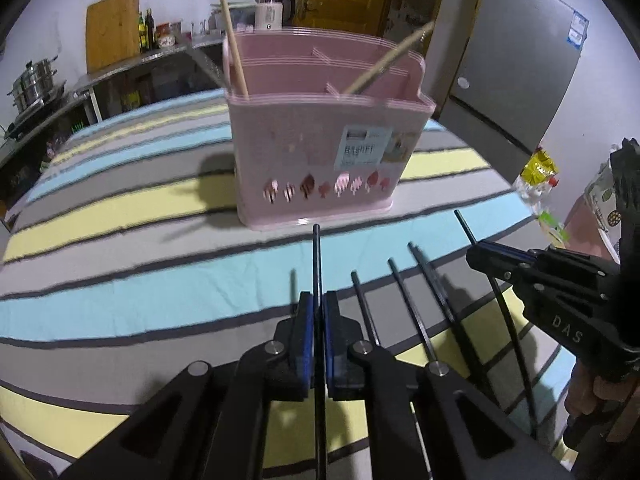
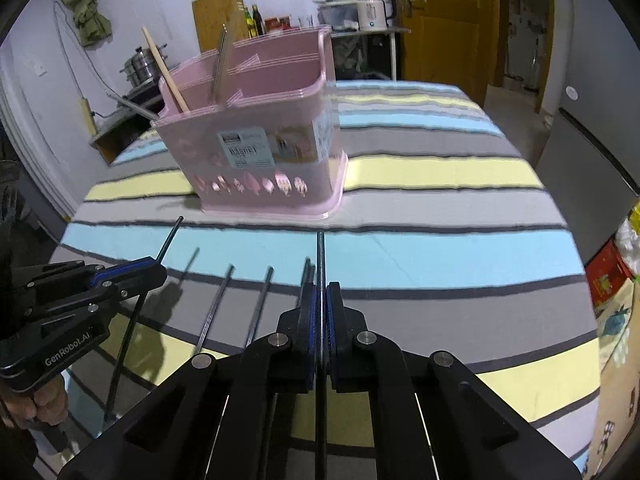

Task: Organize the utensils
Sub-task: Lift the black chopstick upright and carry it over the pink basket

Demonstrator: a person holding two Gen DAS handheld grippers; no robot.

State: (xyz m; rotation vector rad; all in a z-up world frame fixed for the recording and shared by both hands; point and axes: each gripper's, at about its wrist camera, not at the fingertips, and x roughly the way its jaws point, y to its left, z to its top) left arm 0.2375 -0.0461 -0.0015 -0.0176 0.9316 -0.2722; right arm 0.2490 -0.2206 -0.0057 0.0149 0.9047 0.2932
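Observation:
In the left wrist view my left gripper (image 1: 318, 300) is shut on a black chopstick (image 1: 317, 256) that points at the pink utensil basket (image 1: 320, 140). At the right edge of that view my right gripper (image 1: 480, 254) is shut on another black chopstick (image 1: 464, 224). The right wrist view shows the right gripper (image 2: 321, 292) clamped on its black chopstick (image 2: 320, 256), with the left gripper (image 2: 156, 270) at the left. The basket (image 2: 256, 136) holds a wooden chopstick (image 2: 164, 68) and metal ones (image 2: 220, 64). Several more black chopsticks (image 1: 412, 304) lie on the cloth between the grippers.
A striped tablecloth (image 1: 140, 288) covers the table, and the basket stands near its middle. A grey fridge (image 1: 520, 60) and snack bags (image 1: 536, 184) are off the right edge. A counter with a steel pot (image 1: 32, 84), bottles and a cutting board (image 1: 112, 28) runs behind.

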